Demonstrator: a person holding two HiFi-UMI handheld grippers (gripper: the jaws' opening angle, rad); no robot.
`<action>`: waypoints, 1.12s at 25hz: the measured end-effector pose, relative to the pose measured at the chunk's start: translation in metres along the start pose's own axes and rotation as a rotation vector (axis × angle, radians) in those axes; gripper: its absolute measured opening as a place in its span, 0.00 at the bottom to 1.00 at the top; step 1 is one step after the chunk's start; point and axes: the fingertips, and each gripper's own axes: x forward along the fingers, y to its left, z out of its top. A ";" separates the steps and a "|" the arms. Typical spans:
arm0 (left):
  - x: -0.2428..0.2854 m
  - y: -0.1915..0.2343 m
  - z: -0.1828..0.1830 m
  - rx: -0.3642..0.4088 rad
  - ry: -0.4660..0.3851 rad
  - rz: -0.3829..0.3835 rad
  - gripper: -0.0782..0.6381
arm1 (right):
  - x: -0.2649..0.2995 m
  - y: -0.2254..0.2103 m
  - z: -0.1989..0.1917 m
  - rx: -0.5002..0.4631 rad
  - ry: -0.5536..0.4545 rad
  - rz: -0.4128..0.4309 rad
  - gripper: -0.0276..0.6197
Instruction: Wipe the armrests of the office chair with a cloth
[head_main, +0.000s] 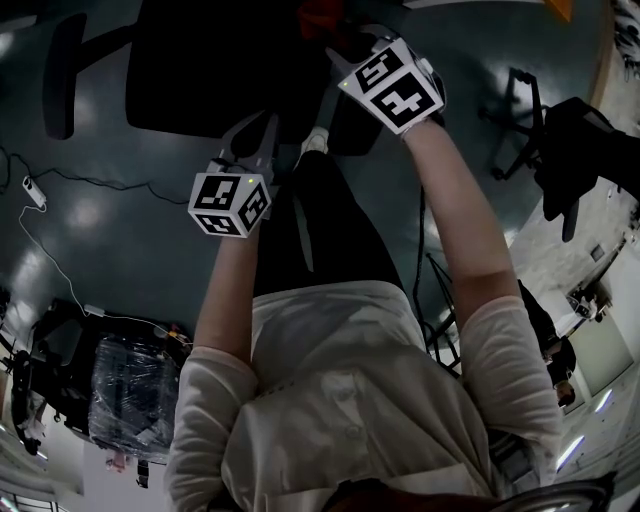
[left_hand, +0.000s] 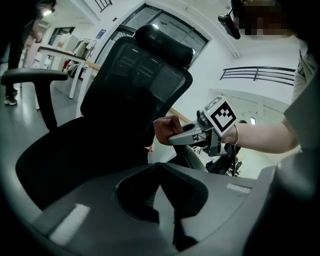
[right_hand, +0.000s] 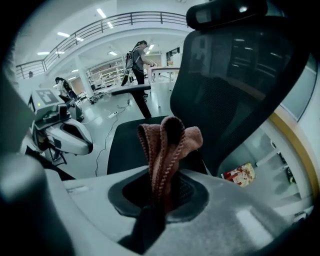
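While right gripper (right_hand: 157, 200) pinches cloth (right_hand: 167, 145) near office chair (right_hand: 240, 75) — left gripper (left_hand: 165, 212) closed.

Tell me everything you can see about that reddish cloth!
The reddish-brown cloth looks soft and fuzzy, like a towel, with a stitched edge. It is bunched into upright folds. Its lower end is pinched in the shut right gripper, and its loose top flops free above. It is held up in front of the black mesh office chair, near the seat. Whether it touches the chair cannot be told.
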 end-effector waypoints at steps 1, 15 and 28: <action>-0.003 0.000 -0.002 0.002 0.002 -0.003 0.13 | 0.000 0.008 -0.002 -0.014 0.014 0.007 0.12; -0.060 0.001 -0.014 0.052 0.014 -0.061 0.13 | -0.006 0.095 -0.018 0.005 0.058 0.004 0.12; -0.110 0.015 -0.036 0.075 0.038 -0.112 0.13 | -0.005 0.168 -0.042 -0.101 0.176 -0.074 0.12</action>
